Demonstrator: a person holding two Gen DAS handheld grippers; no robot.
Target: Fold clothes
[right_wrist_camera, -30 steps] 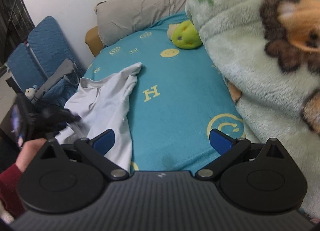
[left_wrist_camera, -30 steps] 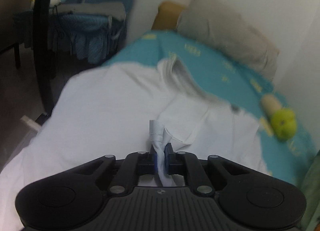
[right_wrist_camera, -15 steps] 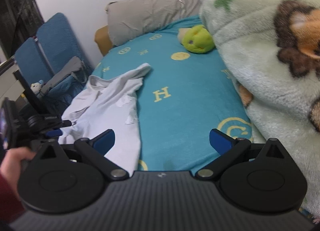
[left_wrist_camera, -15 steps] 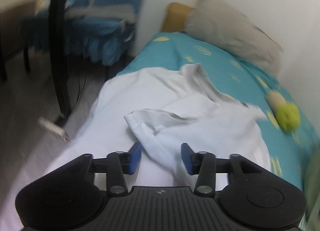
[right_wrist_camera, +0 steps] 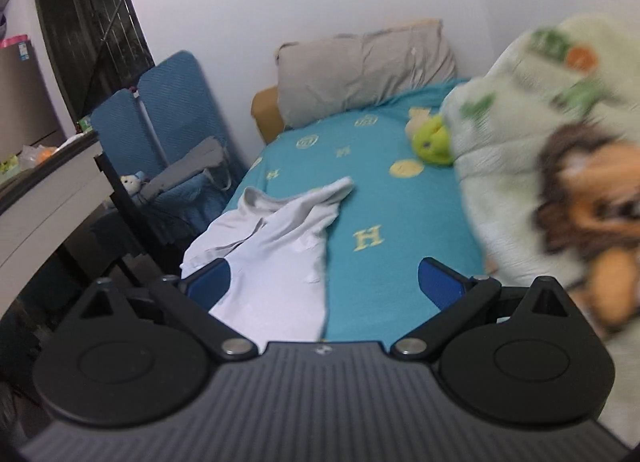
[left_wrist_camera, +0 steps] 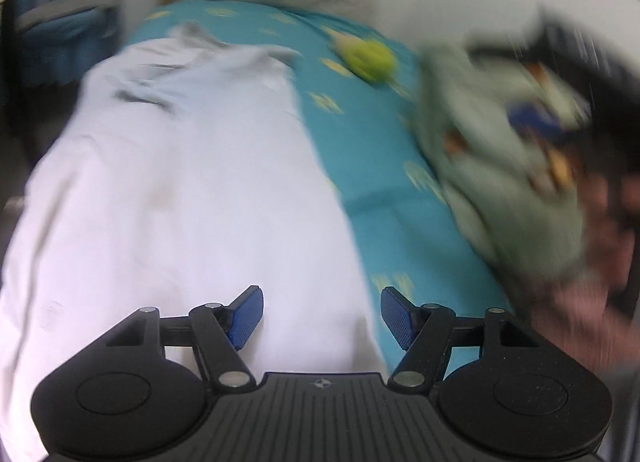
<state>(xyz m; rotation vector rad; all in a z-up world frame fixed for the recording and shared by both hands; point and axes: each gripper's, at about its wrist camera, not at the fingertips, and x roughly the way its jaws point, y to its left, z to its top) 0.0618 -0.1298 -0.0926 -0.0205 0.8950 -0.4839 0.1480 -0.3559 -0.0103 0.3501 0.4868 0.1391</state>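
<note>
A white shirt (left_wrist_camera: pixel 192 190) lies spread along the left side of a teal bed sheet (left_wrist_camera: pixel 372 142). It also shows in the right wrist view (right_wrist_camera: pixel 280 246), with a sleeve folded over its body. My left gripper (left_wrist_camera: pixel 322 316) is open and empty just above the shirt's near part. My right gripper (right_wrist_camera: pixel 324 282) is open and empty, held above the near end of the bed; it appears blurred at the far right of the left wrist view (left_wrist_camera: pixel 536 122).
A green fleece blanket (right_wrist_camera: pixel 560 166) with a bear print is heaped on the bed's right side. A green plush toy (right_wrist_camera: pixel 430 142) and a grey pillow (right_wrist_camera: pixel 364 70) lie at the head. Blue folding chairs (right_wrist_camera: pixel 160 110) and a white desk (right_wrist_camera: pixel 44 198) stand left of the bed.
My left gripper let go of the shirt fabric, opened wide and swung right. The shirt now lies flatter. My right gripper rose and drew back a little.
</note>
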